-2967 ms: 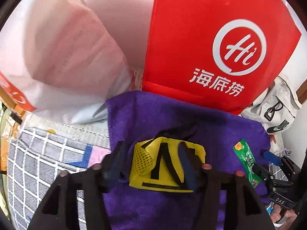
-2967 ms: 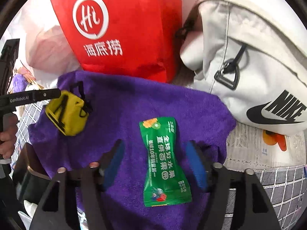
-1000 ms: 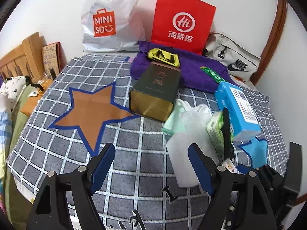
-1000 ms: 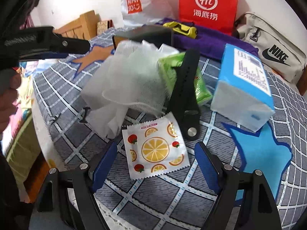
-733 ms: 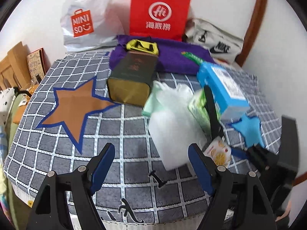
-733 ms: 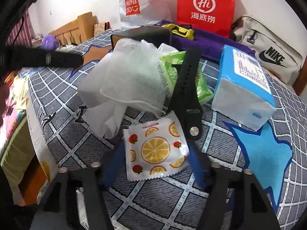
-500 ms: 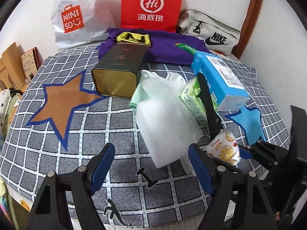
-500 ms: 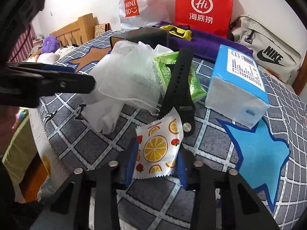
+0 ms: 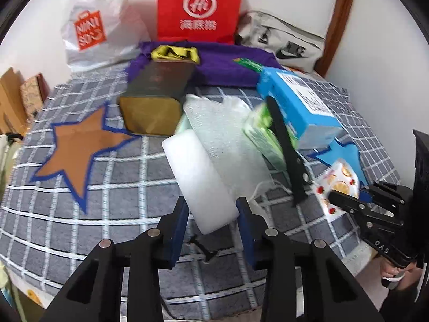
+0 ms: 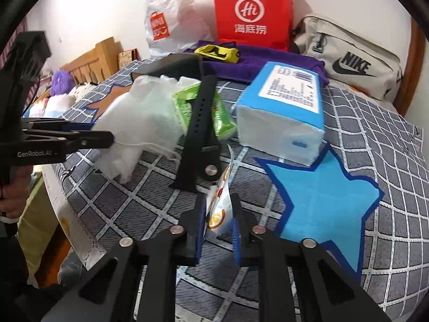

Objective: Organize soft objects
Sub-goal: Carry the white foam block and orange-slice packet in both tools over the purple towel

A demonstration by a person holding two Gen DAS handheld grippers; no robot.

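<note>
A white foam block [image 9: 198, 177] lies tilted on the grey checked cover [image 9: 112, 214], its near end between the blue pads of my left gripper [image 9: 214, 228]. The jaws are closing and the pads press on its sides. My right gripper [image 10: 218, 214] is also closing, pinching an orange-print sachet [image 10: 219, 209] that stands crumpled and upright between its pads. The left wrist view shows that sachet [image 9: 337, 179] at the right gripper's tips. Behind lie a white mesh cloth [image 10: 142, 115], a green tissue pack [image 10: 214, 110] and a black strap [image 10: 201, 123].
A blue tissue box [image 10: 287, 107] and a dark green tin [image 9: 158, 99] sit mid-bed. At the back, a purple towel [image 9: 228, 64] holds a yellow pouch [image 9: 174, 52] and a green sachet [image 9: 249, 63]. Behind stand a red bag [image 9: 198, 8], a white bag [image 9: 96, 29] and a beige bag [image 10: 348, 53].
Both grippers left the purple towel for the near pile. The left jaws narrowed from wide onto the white block. The right jaws closed on the flat sachet and raised it on edge.
</note>
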